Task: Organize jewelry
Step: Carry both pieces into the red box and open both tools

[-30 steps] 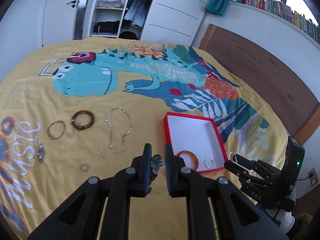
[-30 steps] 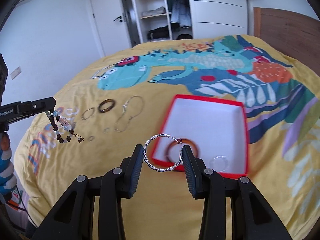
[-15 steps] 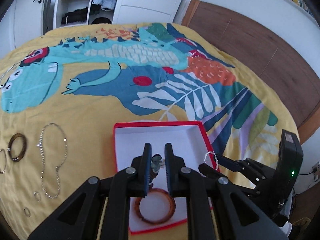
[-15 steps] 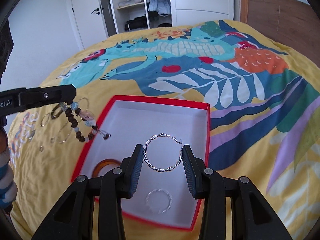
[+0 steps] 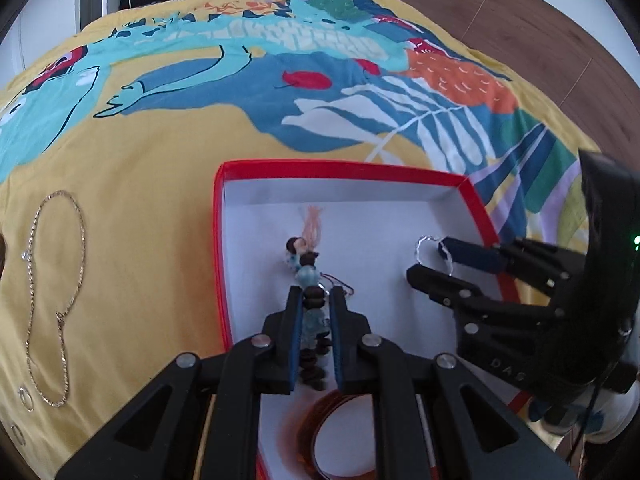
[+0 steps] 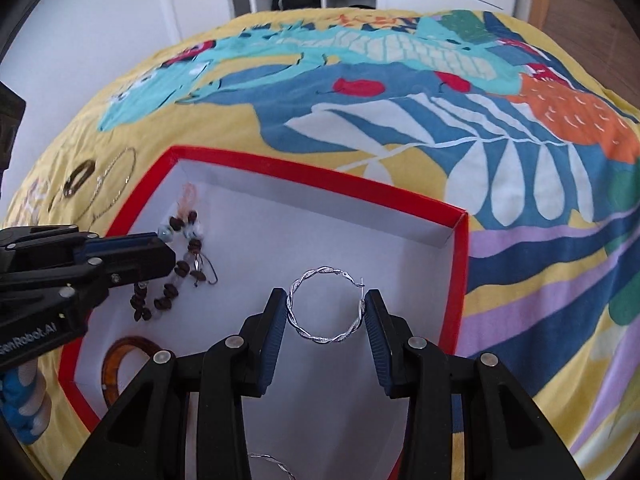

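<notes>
Leftmost, a silver chain [image 5: 52, 300] lies on the bed, left of the red-rimmed box [image 5: 218, 264]. Over the box, the left tool [image 5: 314, 312] pinches a beaded bracelet [image 5: 308, 276]; the right tool [image 6: 325, 312] clamps a twisted silver hoop [image 6: 326, 306].

Soft, even daylight fills both views, bright with faint shadows inside the white box [image 6: 320, 240]. Fisheye bending curves the bedspread [image 5: 160, 140] and darkens the corners. Slight blur softens the print; the fingers [image 6: 276, 320] stay sharp.

R tool [image 6: 325, 312] grips twisted silver hoop [image 6: 326, 306] over red box [image 6: 459, 276]
</notes>
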`<state>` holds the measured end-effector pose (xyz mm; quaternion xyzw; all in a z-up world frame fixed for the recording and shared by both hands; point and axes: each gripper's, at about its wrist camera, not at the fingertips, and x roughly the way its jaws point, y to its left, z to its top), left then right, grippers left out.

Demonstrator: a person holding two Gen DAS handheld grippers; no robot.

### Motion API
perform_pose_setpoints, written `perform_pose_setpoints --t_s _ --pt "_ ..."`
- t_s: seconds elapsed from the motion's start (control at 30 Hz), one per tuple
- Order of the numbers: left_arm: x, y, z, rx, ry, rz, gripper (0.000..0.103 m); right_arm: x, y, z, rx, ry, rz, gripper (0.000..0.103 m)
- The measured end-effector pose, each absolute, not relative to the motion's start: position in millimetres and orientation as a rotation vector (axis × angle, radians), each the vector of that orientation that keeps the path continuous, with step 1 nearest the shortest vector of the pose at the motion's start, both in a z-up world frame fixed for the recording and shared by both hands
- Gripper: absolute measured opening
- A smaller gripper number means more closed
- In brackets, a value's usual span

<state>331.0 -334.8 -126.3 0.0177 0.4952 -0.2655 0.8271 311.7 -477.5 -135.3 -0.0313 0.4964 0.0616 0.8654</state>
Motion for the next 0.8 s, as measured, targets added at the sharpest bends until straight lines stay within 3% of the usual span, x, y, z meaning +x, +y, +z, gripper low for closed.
perform_pose_setpoints --t_s 0.53,0.6,0.8 --pt "329 -337 -126 0.065 1.043 -0.526 0.016 308 -470 -133 -0.171 1.061 0.126 0.043" --pt "325 -335 -118 0.058 1.024 -0.522 0.024 300 -475 -124 -0.161 1.049 0.109 0.043" --pt "301 -326 -74 0.034 0.957 -0.569 0.025 265 -488 -78 -0.106 0.987 0.041 0.044"
